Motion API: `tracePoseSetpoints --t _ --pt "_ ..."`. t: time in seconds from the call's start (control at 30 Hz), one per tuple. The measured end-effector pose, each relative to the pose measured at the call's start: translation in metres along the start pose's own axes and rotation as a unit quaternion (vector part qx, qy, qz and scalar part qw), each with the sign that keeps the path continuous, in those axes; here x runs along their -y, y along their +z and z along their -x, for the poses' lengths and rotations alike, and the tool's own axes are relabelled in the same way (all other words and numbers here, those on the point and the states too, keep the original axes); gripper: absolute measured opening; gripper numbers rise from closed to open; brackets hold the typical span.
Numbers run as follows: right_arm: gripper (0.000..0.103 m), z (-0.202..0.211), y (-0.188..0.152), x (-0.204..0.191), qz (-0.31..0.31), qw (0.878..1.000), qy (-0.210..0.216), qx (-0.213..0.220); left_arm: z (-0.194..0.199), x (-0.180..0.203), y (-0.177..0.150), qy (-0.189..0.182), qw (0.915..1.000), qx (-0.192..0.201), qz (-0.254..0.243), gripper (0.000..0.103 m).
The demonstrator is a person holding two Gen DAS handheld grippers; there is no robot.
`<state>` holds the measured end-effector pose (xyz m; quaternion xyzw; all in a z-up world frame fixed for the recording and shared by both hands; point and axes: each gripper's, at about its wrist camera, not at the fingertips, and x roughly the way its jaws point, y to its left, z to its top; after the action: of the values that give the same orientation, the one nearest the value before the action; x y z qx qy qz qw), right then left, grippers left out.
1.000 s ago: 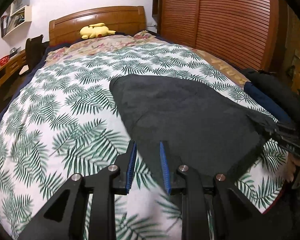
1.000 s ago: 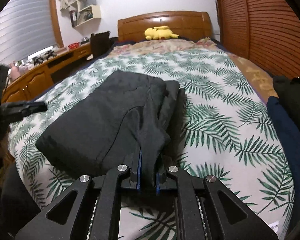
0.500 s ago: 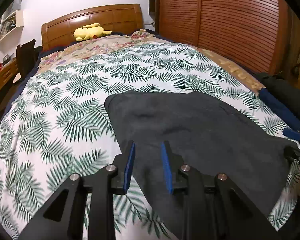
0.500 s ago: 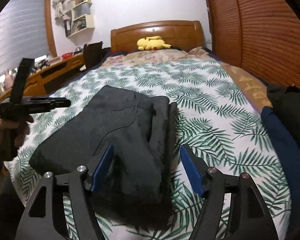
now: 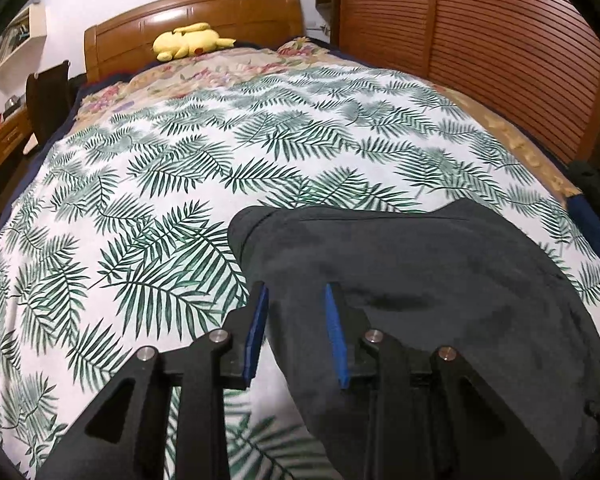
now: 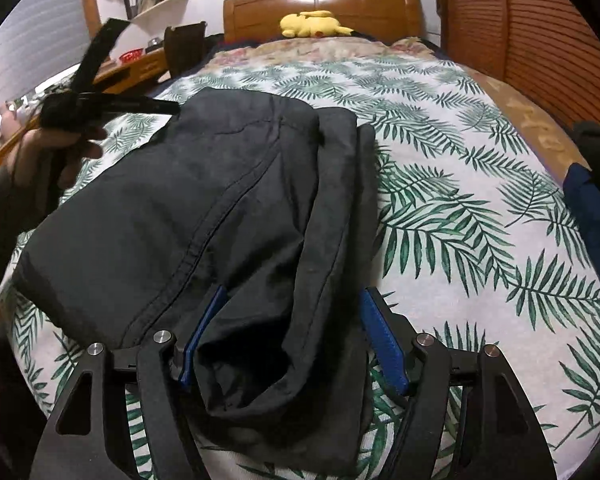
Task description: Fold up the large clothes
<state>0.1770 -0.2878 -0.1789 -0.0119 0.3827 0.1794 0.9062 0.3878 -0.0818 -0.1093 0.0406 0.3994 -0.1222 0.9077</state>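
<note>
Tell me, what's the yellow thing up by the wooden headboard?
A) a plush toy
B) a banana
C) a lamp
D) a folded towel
A: a yellow plush toy with ears and a tail lies on its side at the head of the bed, before the wooden headboard.

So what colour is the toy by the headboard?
Yellow: the toy shows best in the right wrist view.

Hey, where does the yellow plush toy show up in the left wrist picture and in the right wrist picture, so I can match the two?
Left wrist view: the yellow plush toy lies at upper left of centre, against the wooden headboard.
Right wrist view: the yellow plush toy lies at top centre, against the same headboard.
Shared landmark: the folded dark garment on the palm-leaf bedspread.
</note>
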Motion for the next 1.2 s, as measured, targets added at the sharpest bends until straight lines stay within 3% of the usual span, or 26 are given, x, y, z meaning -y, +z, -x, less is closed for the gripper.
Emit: tracePoseSetpoints --t 0.63,1.2 --pt "0.077 -0.005 -0.001 0.003 -0.014 1.000 0.013 -0.016 -0.058 -0.023 0.006 0.018 0.9987 -0.043 0.018 0.053" --pt "0.077 -0.009 -0.002 0.003 -0.026 0.998 0.035 -0.033 -0.061 -0.027 0.007 0.009 0.9984 -0.049 0.028 0.053"
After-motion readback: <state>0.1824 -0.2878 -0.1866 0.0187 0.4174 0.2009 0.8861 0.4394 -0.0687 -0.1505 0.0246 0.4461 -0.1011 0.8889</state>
